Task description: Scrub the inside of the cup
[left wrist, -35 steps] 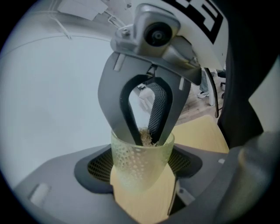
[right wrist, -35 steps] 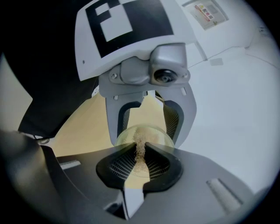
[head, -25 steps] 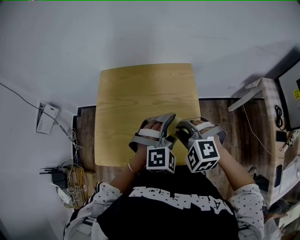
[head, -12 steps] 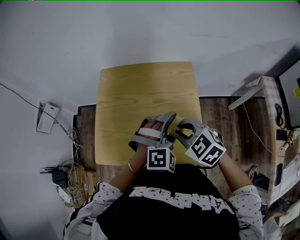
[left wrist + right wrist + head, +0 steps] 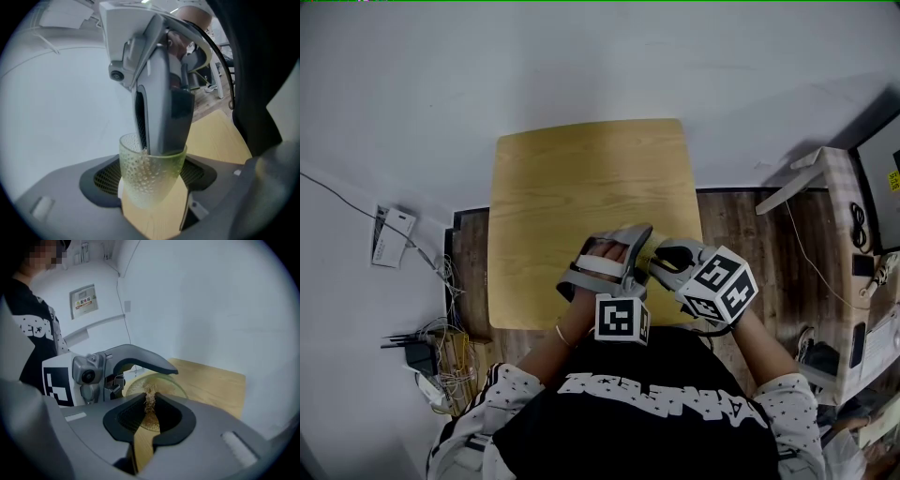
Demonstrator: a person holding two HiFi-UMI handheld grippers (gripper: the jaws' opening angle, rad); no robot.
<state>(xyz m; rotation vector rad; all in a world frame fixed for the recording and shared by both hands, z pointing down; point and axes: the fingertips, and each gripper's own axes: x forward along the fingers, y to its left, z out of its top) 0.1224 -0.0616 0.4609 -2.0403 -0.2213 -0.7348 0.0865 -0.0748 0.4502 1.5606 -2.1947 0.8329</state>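
The left gripper [image 5: 150, 187] has its 2 jaws clamped on a green dimpled cup [image 5: 140, 180], held over the table [image 5: 581, 187] near its 5 o'clock corner. The right gripper [image 5: 149, 411] dips into the cup from 12 o'clock, jaws pinching a tan fibrous scrubber [image 5: 150, 401].

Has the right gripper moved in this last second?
Yes. The right gripper, clamping a scrubber, has swung rightward, away from the left gripper holding the cup, along the table's near edge.
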